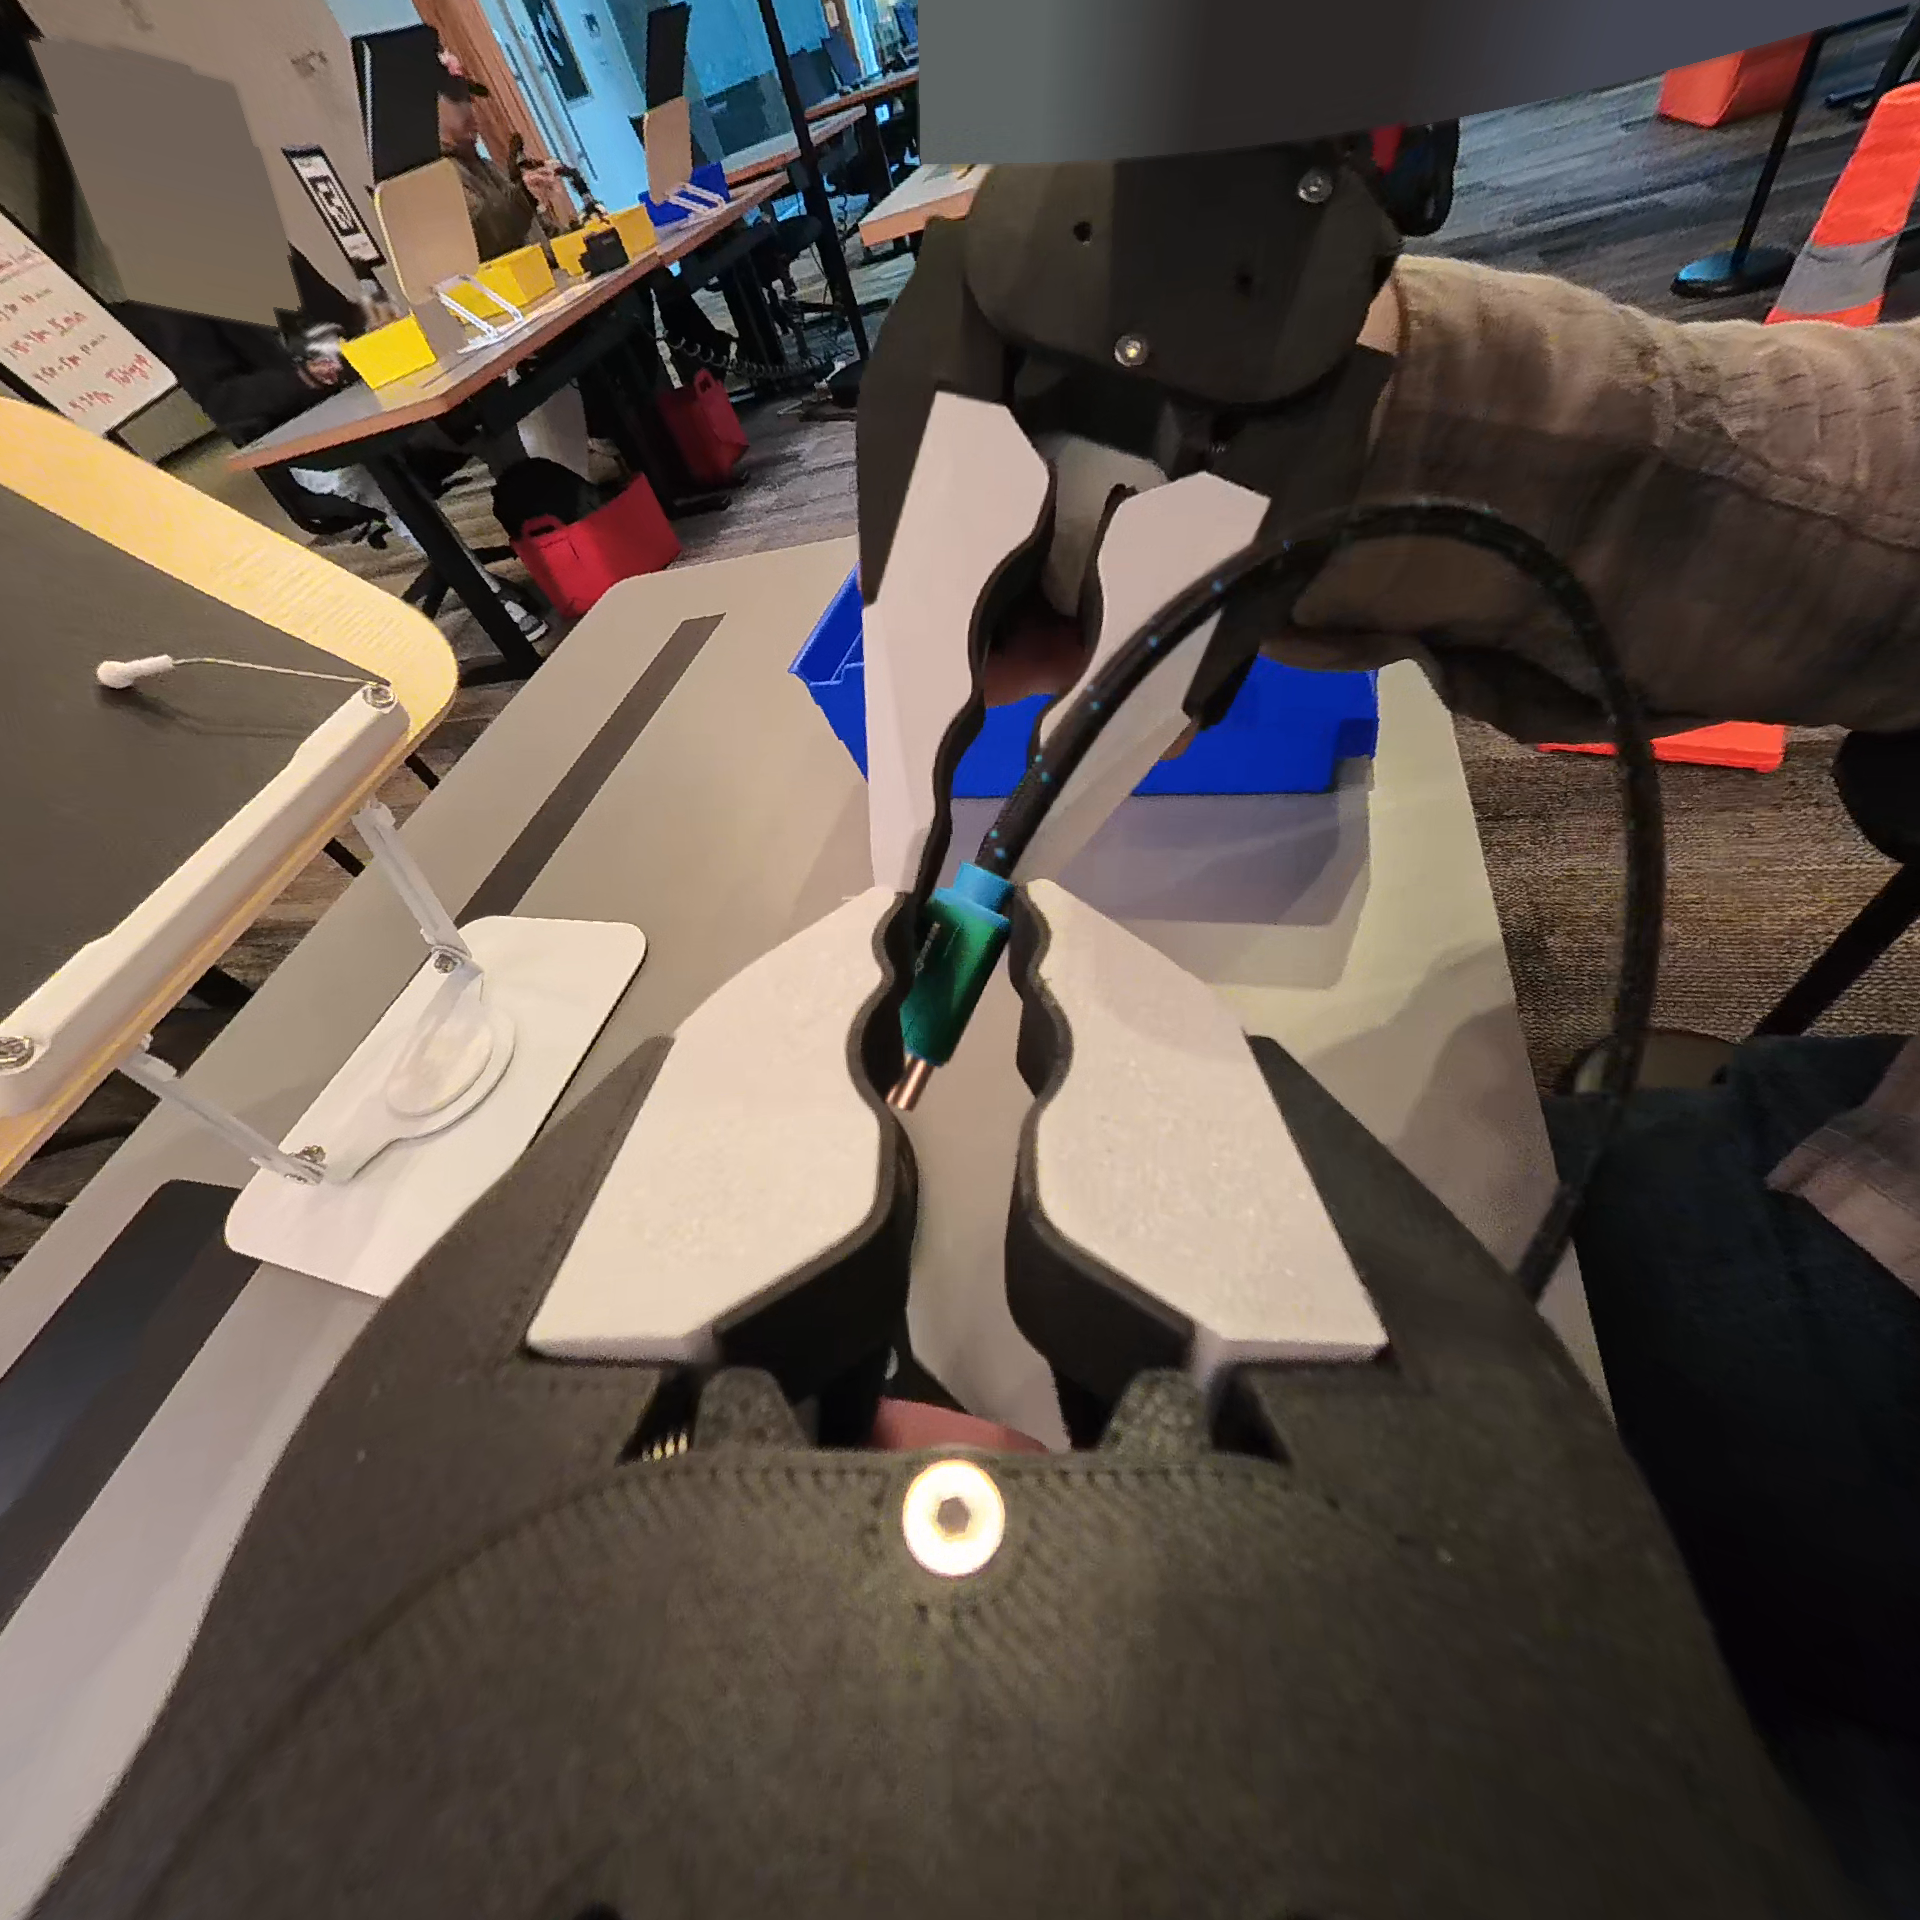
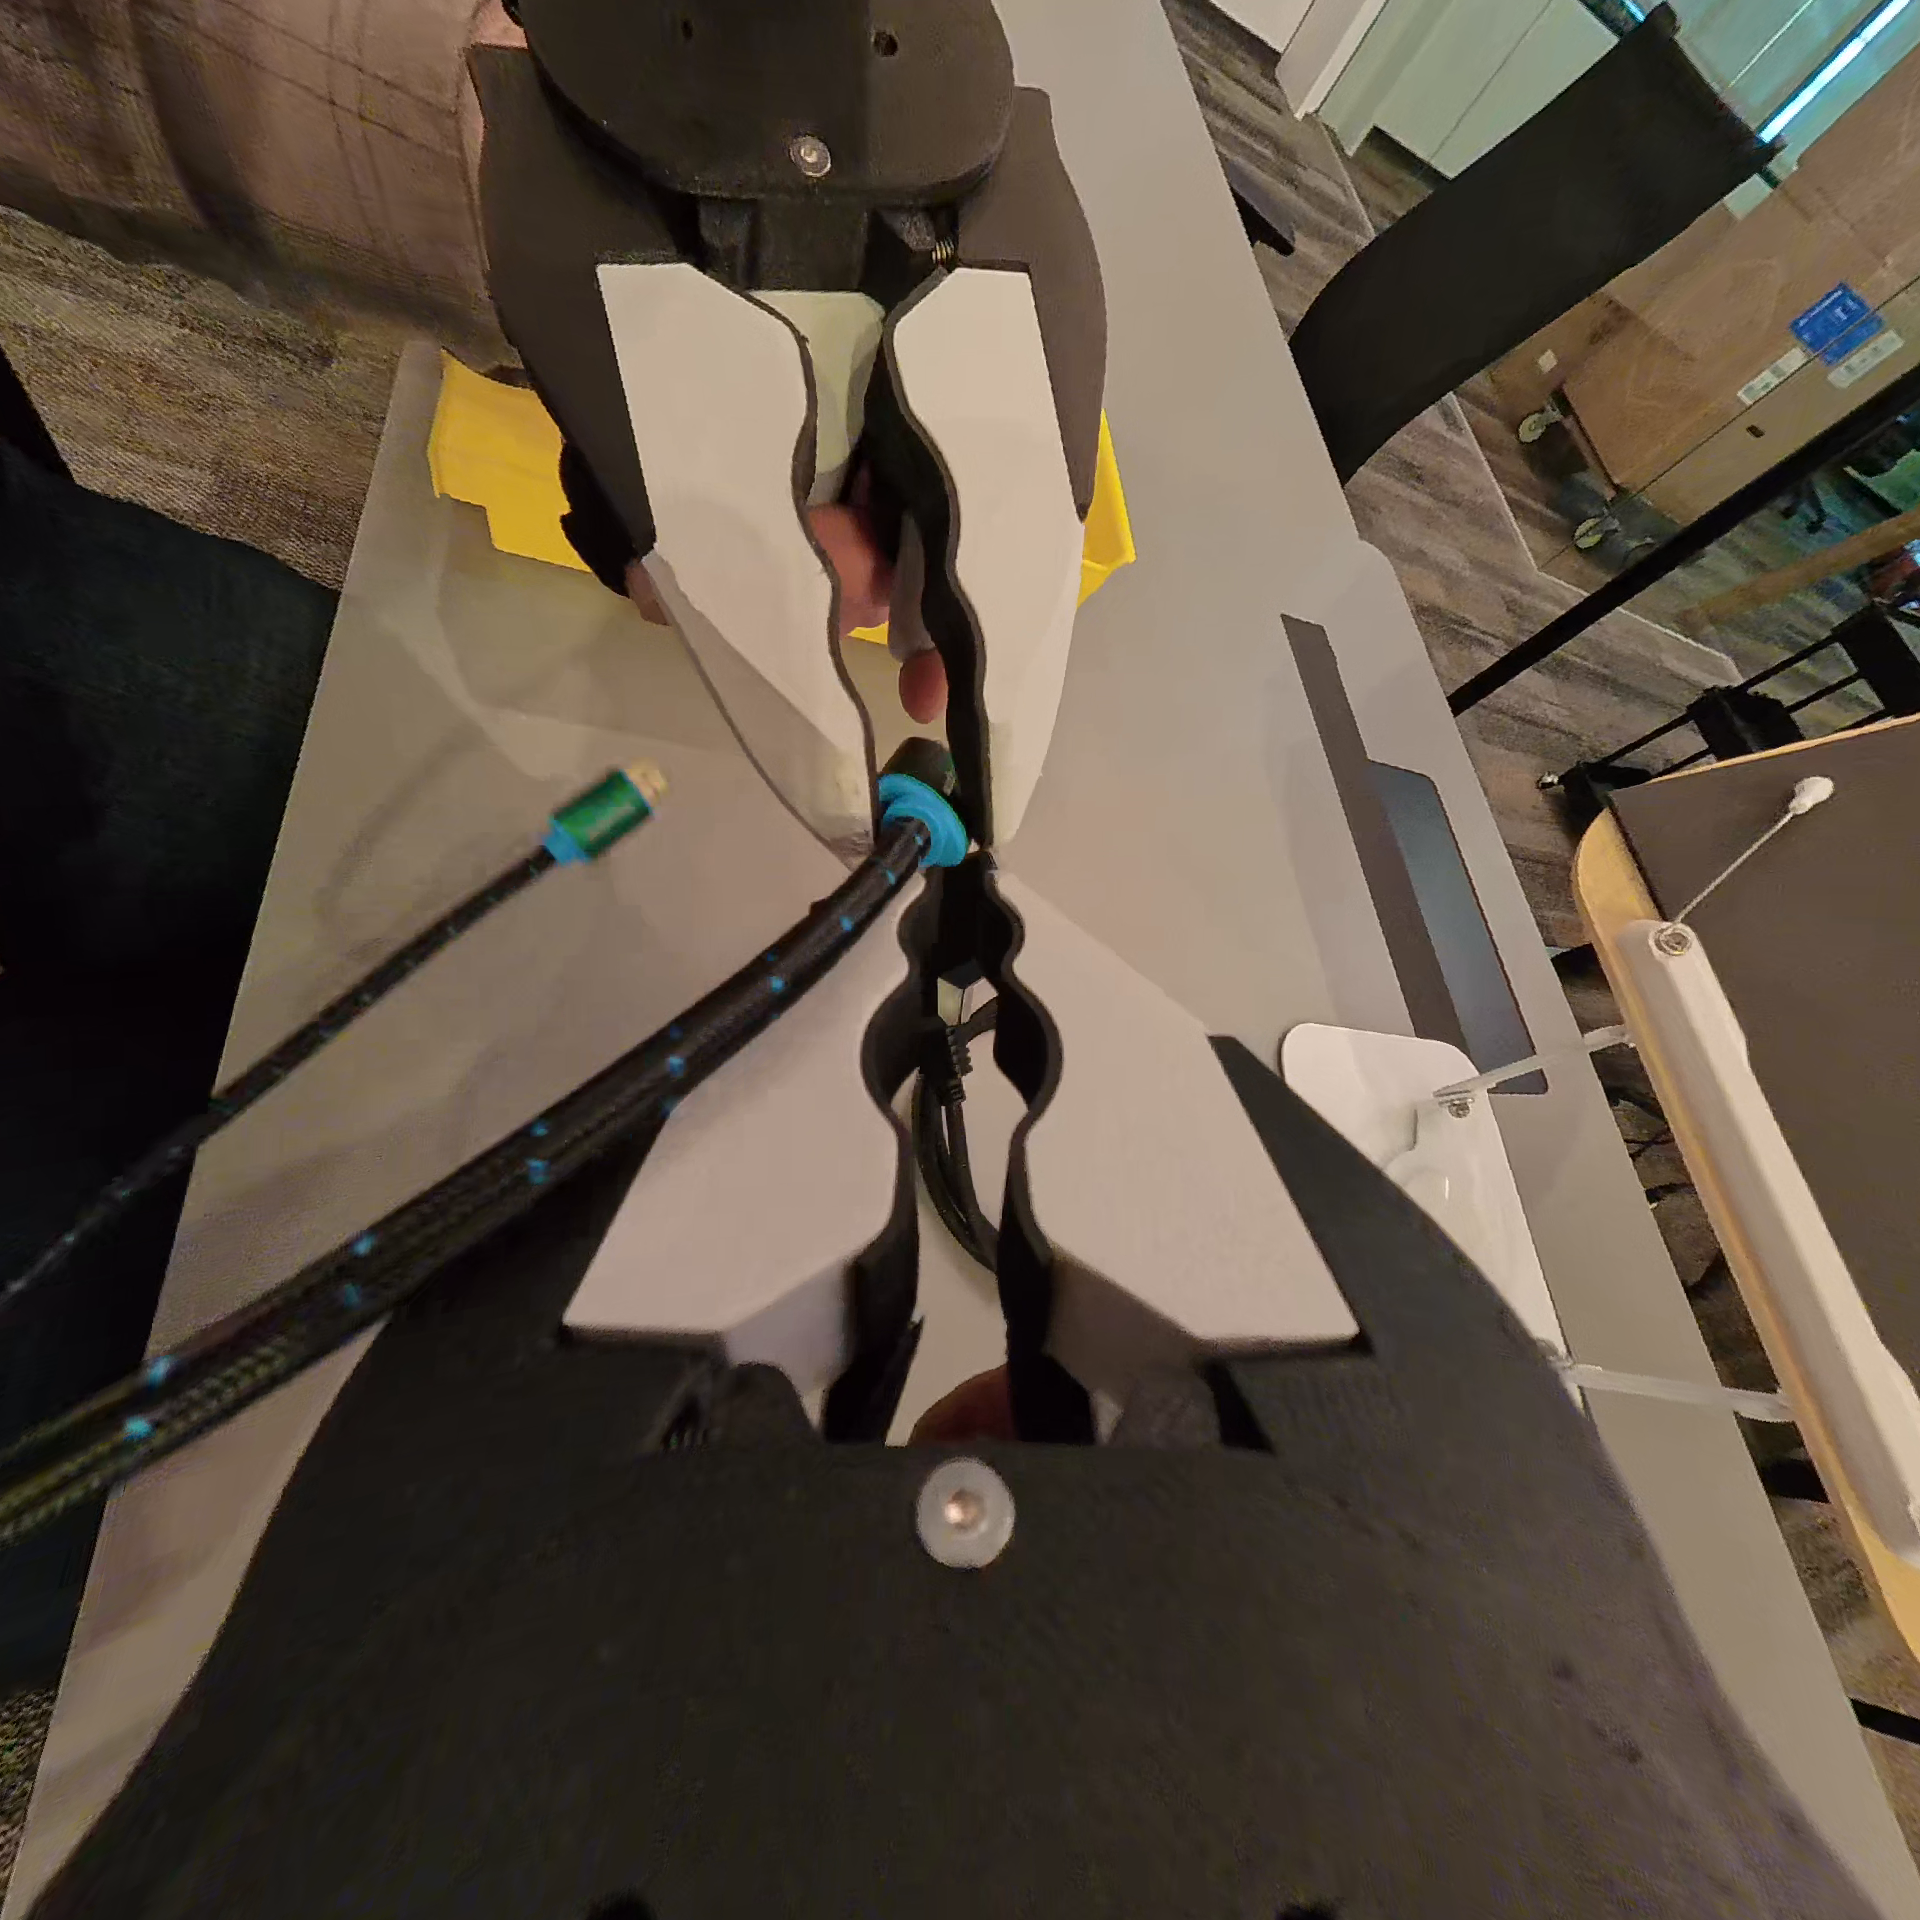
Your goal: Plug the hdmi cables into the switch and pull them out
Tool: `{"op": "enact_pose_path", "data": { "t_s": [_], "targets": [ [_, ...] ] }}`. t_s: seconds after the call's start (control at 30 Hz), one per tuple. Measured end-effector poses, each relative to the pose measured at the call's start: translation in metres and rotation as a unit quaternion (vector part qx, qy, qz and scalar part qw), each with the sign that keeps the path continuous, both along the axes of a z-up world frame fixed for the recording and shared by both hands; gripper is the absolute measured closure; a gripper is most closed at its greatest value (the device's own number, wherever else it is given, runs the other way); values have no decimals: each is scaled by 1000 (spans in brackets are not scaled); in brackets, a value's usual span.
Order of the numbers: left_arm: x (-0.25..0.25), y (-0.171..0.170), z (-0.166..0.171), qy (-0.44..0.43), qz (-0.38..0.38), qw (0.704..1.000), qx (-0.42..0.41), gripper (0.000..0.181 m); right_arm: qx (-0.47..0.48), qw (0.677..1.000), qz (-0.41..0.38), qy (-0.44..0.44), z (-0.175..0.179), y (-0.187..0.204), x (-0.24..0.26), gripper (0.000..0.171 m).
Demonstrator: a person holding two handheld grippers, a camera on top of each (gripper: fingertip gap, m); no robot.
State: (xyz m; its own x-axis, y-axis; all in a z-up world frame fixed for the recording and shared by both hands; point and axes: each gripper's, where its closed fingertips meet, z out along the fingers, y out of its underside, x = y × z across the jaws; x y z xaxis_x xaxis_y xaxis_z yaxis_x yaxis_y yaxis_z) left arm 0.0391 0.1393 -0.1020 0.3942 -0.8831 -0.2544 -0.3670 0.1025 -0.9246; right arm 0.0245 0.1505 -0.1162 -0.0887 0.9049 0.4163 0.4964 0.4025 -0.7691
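My left gripper [image 1: 961, 904] is shut on a green HDMI plug [image 1: 956, 977] with a blue collar. The plug's metal tip points back toward my left camera. Its black braided cable [image 1: 1621, 790] loops off to the right. My right gripper [image 2: 961, 894] faces the left one tip to tip and is shut on a small black switch [image 2: 961, 925] with a thin black lead [image 2: 940, 1143]. The left gripper [image 2: 925, 831] shows there with the blue collar [image 2: 920, 821] at its tips. A second green plug [image 2: 608, 821] lies loose on the grey table [image 2: 582, 665].
A blue bin [image 1: 1278, 727] stands behind the right gripper [image 1: 961, 847]. A yellow bin [image 2: 488, 468] stands behind the left one. A white stand [image 1: 436, 1049] holds a dark board with a wooden rim [image 1: 156, 727] at the table's side. Carpet lies beyond the table edges. Left and right tips are no more than a few centimetres apart.
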Motion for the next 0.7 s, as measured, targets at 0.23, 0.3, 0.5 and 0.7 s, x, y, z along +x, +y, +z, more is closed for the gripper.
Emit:
{"op": "enact_pose_path", "data": {
  "t_s": [0.23,0.3,0.5,0.7],
  "targets": [
    [-9,10,0,14,22,1000,10,166,-8,1000,-8,22,3,2,-1,163],
    [-12,12,-2,24,30,999,18,166,-12,999,-9,33,8,2,-1,161],
    [-16,19,-7,54,49,996,42,167,-39,996,-8,82,22,0,-1,150],
    [-13,21,-12,60,54,996,45,168,-4,995,-6,101,29,-3,-14,168]
  ]
}}
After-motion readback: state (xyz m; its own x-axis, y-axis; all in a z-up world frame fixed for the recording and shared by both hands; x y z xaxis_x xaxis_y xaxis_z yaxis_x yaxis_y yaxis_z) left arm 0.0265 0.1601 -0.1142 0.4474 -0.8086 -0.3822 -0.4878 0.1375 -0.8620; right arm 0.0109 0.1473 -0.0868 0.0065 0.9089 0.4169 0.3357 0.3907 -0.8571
